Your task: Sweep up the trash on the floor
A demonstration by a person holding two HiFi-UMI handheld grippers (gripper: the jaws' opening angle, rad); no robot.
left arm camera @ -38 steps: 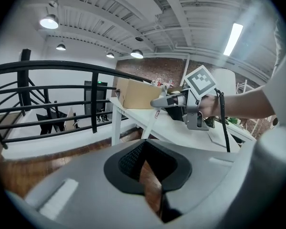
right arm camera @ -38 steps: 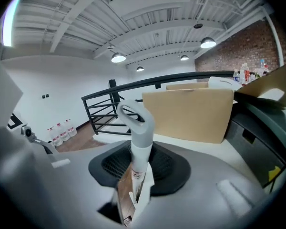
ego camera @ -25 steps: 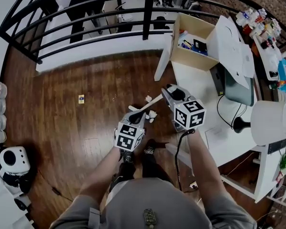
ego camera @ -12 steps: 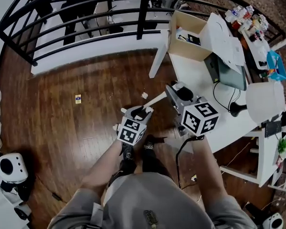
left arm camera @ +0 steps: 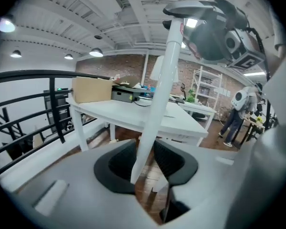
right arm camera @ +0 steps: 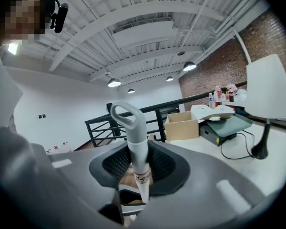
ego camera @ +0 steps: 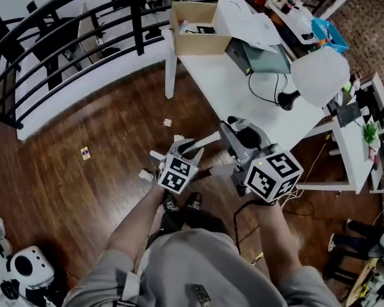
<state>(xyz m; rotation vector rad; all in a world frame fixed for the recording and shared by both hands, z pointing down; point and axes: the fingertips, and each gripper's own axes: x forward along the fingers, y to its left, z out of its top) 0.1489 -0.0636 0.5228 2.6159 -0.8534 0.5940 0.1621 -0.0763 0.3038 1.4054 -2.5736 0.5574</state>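
A long white broom handle (ego camera: pixel 201 142) with a grey loop at its top runs between my two grippers above the wooden floor (ego camera: pixel 96 178). My right gripper (ego camera: pixel 227 130) is shut on the handle (right arm camera: pixel 136 142) just under the loop. My left gripper (ego camera: pixel 187 149) sits lower on the handle (left arm camera: pixel 159 89). Its jaws are closing, and a gap still shows beside the pole (left arm camera: pixel 145 161). Several crumpled white paper scraps lie on the floor near my feet, such as one (ego camera: pixel 168 122) by the table leg and another (ego camera: pixel 145 175) at my left. The broom's head is hidden.
A white table (ego camera: pixel 230 88) stands right ahead, bearing a cardboard box (ego camera: pixel 195 34), a printer and a white lamp (ego camera: pixel 320 75). A black railing (ego camera: pixel 64 18) bounds the far side. A small yellow card (ego camera: pixel 85 152) lies on the floor at left, and a white toy robot (ego camera: pixel 29 267) sits at bottom left.
Both grippers have swung with the handle toward the table, and the right one has risen closer to the camera. The left gripper has slid along the handle.
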